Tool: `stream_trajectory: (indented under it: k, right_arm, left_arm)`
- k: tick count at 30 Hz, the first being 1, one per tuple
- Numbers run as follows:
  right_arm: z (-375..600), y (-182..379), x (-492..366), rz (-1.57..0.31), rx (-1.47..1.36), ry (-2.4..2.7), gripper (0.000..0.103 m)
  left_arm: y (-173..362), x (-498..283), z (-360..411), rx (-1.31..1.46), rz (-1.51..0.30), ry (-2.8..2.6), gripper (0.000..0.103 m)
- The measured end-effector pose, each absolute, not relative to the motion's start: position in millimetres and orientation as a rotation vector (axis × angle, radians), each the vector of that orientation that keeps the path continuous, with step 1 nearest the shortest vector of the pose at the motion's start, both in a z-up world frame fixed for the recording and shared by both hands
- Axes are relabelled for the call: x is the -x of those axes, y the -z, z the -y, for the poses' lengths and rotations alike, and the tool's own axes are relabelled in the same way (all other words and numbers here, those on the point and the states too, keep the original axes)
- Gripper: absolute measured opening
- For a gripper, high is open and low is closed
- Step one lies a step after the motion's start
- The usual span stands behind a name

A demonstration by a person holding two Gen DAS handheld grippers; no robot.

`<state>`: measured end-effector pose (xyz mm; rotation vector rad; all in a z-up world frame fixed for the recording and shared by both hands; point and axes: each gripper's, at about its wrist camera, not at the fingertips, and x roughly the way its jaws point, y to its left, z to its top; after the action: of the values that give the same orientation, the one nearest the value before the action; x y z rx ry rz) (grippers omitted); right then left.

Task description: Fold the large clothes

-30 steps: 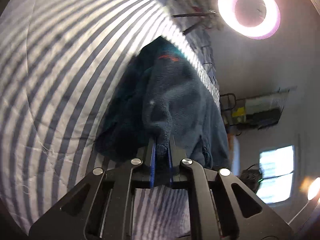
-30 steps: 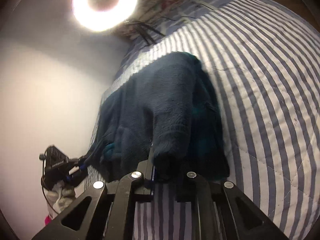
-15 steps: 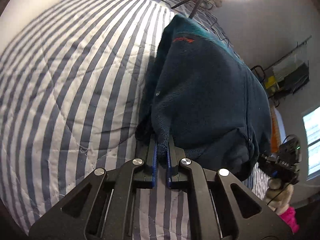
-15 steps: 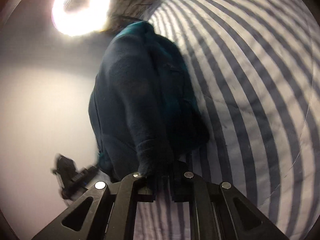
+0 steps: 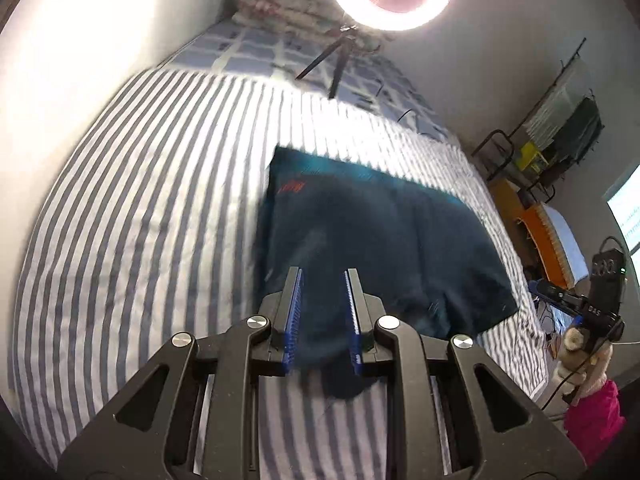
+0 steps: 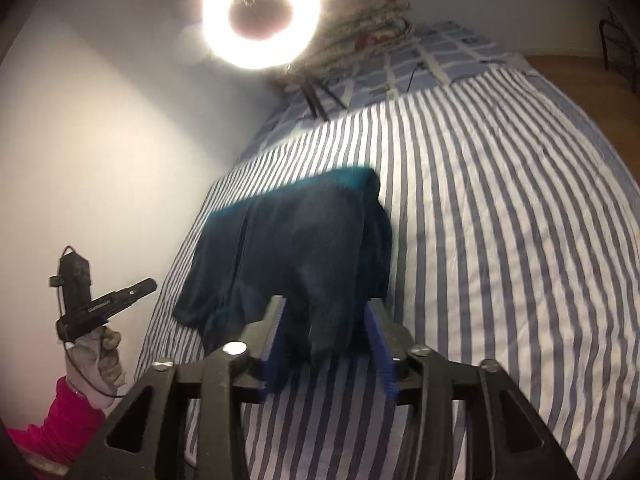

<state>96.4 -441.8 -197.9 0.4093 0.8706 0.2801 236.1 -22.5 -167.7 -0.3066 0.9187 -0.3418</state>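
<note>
Both grippers released (image 5: 322, 280) (image 6: 325, 312), fleece (image 5: 372, 240) flat on bedspread (image 5: 140, 220)

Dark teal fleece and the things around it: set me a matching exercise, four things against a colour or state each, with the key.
Column one:
1. dark teal fleece
2. left gripper
3. ring light
4. striped bedsheet

Column two:
A. lit, glowing white
B. jaws apart, blue pads showing
C. lying in a rough fold on the bed
D. blue-grey and white stripes

Pairs: 1-C, 2-B, 3-A, 4-D
</note>
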Motion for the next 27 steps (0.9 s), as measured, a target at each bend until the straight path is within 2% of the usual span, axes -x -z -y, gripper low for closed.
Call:
stream_trajectory:
  k: [2,3,5,9,11,14,18,22,27]
  right_arm:
    - [443,209,-117,-0.89,-0.459,-0.336,0.068]
    - [441,220,-128,-0.919,-0.489,-0.351,0.066]
    - [436,250,-145,-1.016,-0.576,-0.378,0.006]
    - [436,284,-136,-1.088,-0.526,-0.301,0.005]
    - [447,289,-130,-1.09,-0.576,-0.29,0.013]
    - [447,261,-127,-1.056,-0.471,-0.248,0.025]
    - [428,197,-129,-0.891,-0.224,-0.204,0.035]
    - [397,174,-167,-0.8,-0.122,-0.23,0.036]
    - [366,193,-219,-0.831,-0.086,-0.268,0.031]
  left_arm:
    - [164,-250,33,0.292,-0.91,0.353,0.019]
    - [163,-253,36,0.282,-0.907,0.355,0.019]
    - [163,-258,39,0.276,-0.904,0.36,0.019]
    - [174,-264,35,0.291,-0.921,0.356,0.019]
    - [183,-269,32,0.308,-0.951,0.34,0.019]
    - [178,-275,35,0.304,-0.946,0.335,0.019]
    - [161,-292,49,0.272,-0.909,0.325,0.019]
    - [157,-323,72,0.243,-0.898,0.326,0.019]
    - [177,-352,92,0.215,-0.943,0.327,0.019]
